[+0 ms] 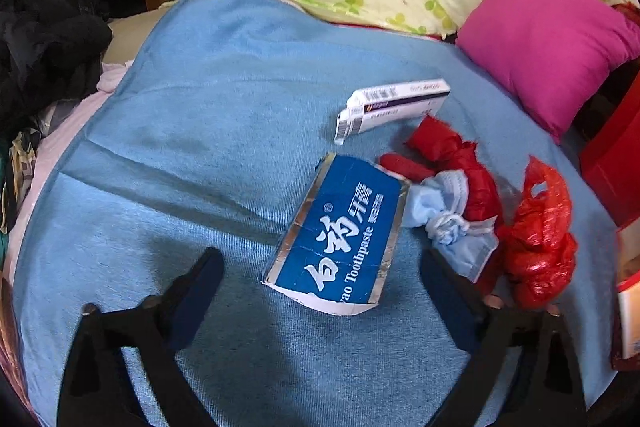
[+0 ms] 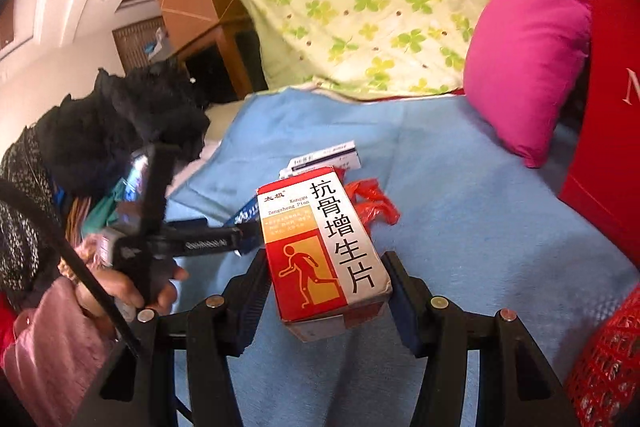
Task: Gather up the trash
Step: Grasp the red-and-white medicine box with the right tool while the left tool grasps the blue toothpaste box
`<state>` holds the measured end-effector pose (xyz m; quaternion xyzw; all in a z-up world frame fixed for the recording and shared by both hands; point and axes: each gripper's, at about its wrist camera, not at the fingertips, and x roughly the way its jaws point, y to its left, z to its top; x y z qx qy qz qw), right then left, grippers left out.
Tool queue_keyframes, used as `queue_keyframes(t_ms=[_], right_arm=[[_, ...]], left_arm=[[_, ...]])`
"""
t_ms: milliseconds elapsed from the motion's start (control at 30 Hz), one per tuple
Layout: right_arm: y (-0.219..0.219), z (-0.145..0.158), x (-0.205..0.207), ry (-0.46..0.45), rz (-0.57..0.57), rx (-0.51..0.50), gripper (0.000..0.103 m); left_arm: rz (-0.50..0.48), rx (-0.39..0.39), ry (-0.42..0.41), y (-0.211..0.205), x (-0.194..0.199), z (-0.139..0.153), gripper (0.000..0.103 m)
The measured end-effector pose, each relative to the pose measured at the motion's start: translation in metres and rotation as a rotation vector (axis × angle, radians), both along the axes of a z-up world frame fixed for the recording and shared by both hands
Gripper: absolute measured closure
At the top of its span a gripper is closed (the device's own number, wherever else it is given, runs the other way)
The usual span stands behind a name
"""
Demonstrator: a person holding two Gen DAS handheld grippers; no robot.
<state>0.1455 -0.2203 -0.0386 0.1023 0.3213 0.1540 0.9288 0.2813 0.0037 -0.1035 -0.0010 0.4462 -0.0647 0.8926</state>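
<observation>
right wrist view – right gripper [image 2: 326, 303] clamped on red-white medicine box [image 2: 324, 251] above blue blanket [image 2: 460, 195]; left gripper [image 1: 320, 301] spread apart around flattened toothpaste box [image 1: 340, 231] – crumpled red bag [image 1: 536, 239] beside it.

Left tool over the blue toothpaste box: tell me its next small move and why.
Probably lower the left tool and close it across the toothpaste box. Its fingers are spread wide with the flattened box lying between them on the blue blanket, ungripped. The right tool is already busy holding the medicine box.
</observation>
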Motion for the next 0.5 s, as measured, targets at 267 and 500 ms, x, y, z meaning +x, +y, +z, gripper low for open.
queue_keyframes(t_ms=[267,500], right_arm=[[0.002,0.001,-0.002,0.000,-0.013,0.002,0.045],[0.004,0.004,-0.002,-0.003,-0.007,-0.002,0.045]], left_arm=[[-0.006,-0.029,0.018,0.002,0.001,-0.008,0.039],[-0.022,-0.029,-0.035,0.006,-0.017,0.010,0.039]])
